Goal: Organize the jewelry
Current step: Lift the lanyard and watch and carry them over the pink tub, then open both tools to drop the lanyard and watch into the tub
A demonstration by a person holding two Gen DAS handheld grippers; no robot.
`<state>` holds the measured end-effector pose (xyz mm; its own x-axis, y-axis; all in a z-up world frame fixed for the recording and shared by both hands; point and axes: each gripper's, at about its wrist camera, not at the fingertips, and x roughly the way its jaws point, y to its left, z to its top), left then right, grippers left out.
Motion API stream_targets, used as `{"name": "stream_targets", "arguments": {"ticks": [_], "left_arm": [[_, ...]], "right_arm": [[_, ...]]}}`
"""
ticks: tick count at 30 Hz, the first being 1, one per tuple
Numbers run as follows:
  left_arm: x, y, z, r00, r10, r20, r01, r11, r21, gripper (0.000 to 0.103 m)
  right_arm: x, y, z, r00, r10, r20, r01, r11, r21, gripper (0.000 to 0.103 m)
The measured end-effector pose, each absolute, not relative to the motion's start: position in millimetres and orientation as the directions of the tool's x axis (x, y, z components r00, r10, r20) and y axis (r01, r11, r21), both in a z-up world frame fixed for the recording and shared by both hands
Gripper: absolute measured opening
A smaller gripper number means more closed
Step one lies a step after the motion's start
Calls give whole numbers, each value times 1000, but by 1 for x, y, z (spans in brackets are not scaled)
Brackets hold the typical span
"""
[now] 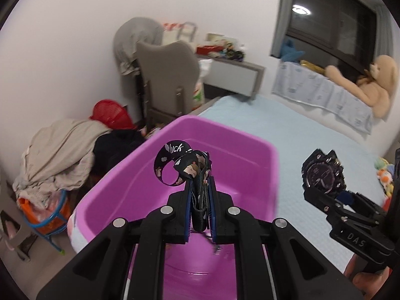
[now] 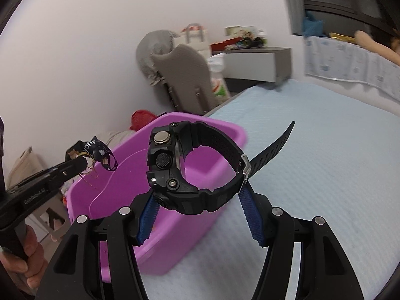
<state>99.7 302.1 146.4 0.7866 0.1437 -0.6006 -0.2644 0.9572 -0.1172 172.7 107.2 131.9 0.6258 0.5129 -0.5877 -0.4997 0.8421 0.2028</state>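
Observation:
A purple plastic tub (image 1: 235,165) sits on the light blue bed, also in the right wrist view (image 2: 190,172). My left gripper (image 1: 200,187) is shut on a black printed lanyard strap (image 1: 175,165) with a gold ring, held above the tub; it shows in the right wrist view (image 2: 85,162) with the strap (image 2: 105,155). My right gripper (image 2: 197,200) is shut on a black chunky wristwatch (image 2: 190,170), held over the tub's right edge. The watch (image 1: 322,175) shows face-on in the left wrist view, gripped by the right gripper (image 1: 332,195).
The bed (image 2: 312,175) extends right and back. A grey chair (image 1: 165,75), a grey desk (image 1: 237,70) with clutter, a clothes pile (image 1: 62,150) and a red basket (image 1: 112,112) stand to the left. A teddy bear (image 1: 370,82) lies by the window.

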Motion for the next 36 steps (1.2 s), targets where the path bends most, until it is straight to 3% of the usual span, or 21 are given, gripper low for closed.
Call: {"name": "stream_targets", "arguments": {"ticks": [22,25,26,29,36], "left_arm": [[170,365,81,572,204,-794,-418,906,-70,14],[173,371,76,534,198,-822,-444,893,-73,29],[173,373,75,519,205,-830,-461,885,-69,43],[167,374,79,534,222,-816,-475,877,-72,79],[165,377,77,518,222,-826,-494,866,-76,84]], "right_arm": [[276,230,66,461,408,-788,-563,821,95,60],[280,229,70,466,408,-785,-536,836,116,63],[284,229,71,464,403,-789,-528,841,118,68],[283,228,72,462,403,-790,-527,841,121,69],[272,230,72,477,391,-787,-542,836,86,69]]}}
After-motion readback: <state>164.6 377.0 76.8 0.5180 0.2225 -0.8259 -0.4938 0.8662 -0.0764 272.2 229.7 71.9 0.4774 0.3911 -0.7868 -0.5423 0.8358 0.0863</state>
